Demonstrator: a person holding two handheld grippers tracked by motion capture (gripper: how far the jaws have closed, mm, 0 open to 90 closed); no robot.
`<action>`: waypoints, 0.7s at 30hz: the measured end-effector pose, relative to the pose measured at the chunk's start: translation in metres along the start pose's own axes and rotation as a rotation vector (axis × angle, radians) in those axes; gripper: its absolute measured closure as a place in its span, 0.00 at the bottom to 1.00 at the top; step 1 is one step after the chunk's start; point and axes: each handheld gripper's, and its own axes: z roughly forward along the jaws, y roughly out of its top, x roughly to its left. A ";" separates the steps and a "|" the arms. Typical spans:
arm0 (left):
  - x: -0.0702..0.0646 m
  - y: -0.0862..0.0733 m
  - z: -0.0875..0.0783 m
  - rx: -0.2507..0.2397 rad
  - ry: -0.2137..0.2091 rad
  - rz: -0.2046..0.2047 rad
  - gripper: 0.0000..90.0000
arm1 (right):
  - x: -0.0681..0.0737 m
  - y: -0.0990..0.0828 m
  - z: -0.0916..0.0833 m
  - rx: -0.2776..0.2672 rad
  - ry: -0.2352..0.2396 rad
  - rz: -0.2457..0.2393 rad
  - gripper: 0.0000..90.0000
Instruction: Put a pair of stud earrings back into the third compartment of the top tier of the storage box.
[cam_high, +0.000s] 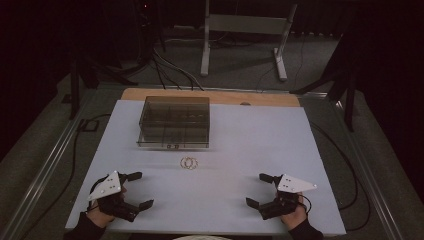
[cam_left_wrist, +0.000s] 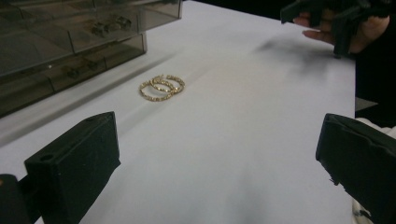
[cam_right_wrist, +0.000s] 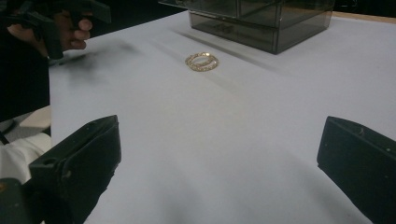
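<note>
Earrings untouched, both hand-held grippers spread

Left hand-held gripper (cam_high: 134, 190) is seen at the near left of the counter (cam_high: 260, 145), jaws spread wide, nothing between them. Two gold hoop earrings (cam_high: 189, 163) are found mid-counter, lying flat and overlapped side by side, their joint long axis running left to right, just before the smoky compartment box (cam_high: 174, 121). Right hand-held gripper (cam_high: 259, 189) is likewise spread and empty. Nothing is judged done yet; picking up and stowing remain.
</note>
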 end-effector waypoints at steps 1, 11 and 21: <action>0.000 0.000 0.000 0.008 0.000 0.004 0.01 | 0.000 0.000 0.000 0.000 0.000 0.000 0.00; 0.002 0.004 -0.002 0.003 -0.023 -0.016 0.01 | 0.001 0.002 -0.001 -0.026 -0.010 0.007 0.00; 0.002 0.016 -0.001 0.007 -0.040 -0.010 0.01 | 0.003 0.005 0.001 -0.038 -0.007 0.012 0.00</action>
